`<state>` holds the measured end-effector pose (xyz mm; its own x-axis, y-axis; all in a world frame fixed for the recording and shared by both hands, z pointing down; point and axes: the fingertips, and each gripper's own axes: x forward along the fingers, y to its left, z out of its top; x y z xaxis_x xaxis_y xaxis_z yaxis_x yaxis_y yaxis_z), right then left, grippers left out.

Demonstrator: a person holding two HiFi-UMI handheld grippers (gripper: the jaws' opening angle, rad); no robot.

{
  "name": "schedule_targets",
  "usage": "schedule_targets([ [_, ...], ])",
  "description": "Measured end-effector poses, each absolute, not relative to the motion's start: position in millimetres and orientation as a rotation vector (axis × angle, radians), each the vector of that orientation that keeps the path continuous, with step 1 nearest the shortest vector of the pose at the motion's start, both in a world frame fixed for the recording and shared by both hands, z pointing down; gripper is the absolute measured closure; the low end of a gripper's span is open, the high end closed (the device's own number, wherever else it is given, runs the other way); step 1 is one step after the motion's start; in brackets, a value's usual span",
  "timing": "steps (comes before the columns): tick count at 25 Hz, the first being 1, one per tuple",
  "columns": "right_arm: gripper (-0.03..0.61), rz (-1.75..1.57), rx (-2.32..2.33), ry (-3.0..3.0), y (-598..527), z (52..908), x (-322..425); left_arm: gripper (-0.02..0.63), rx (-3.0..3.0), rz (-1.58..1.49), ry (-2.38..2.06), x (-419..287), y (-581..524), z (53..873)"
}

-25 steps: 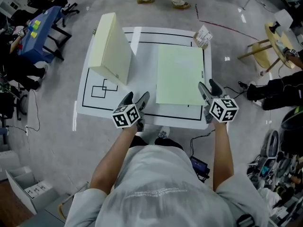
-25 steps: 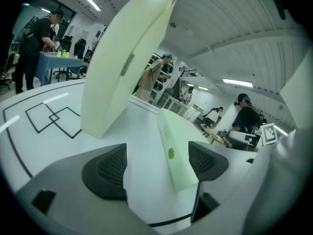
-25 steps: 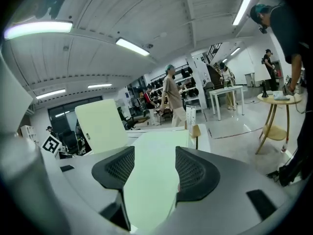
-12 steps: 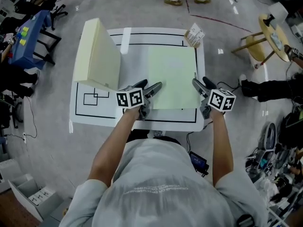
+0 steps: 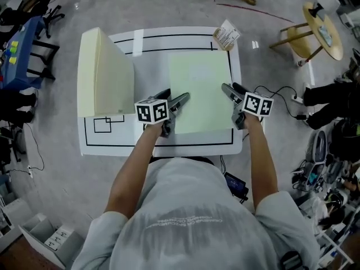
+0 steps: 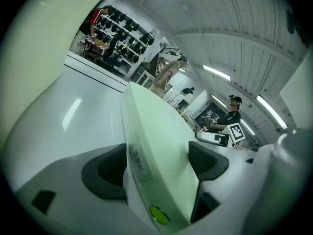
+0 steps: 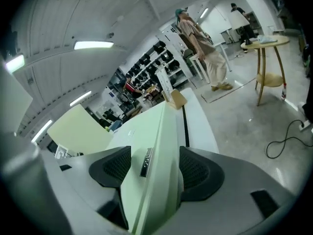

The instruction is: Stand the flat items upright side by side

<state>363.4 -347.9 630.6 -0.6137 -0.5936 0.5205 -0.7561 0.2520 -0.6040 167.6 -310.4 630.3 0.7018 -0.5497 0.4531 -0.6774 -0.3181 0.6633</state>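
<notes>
The pale green flat rectangular box point(image 5: 199, 91) looks like smooth card with a soft sheen, and its edge carries a small printed label. The cream upright box point(image 5: 104, 75) at the table's left edge is matt. The white table point(image 5: 152, 44) top is glossy and mirrors the ceiling lights, as does the polished grey floor point(image 5: 185, 4). The left gripper point(image 6: 156, 163) and right gripper point(image 7: 149, 170) have matt grey plastic shells and black, finely dimpled pads point(image 7: 115, 166). The round side table point(image 5: 323, 30) looks wooden.
</notes>
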Motion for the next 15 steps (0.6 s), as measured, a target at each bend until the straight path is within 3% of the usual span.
schedule_targets([
  [9,0.253,1.491,1.15,-2.336,-351.8,639.7,351.3,0.222,2.001,0.22,-0.934,173.0,-309.7,638.3],
  [15,0.202,1.596,1.093,-2.5,-345.4,621.1,349.4,0.221,2.054,0.236,-0.886,173.0,-303.7,635.6],
])
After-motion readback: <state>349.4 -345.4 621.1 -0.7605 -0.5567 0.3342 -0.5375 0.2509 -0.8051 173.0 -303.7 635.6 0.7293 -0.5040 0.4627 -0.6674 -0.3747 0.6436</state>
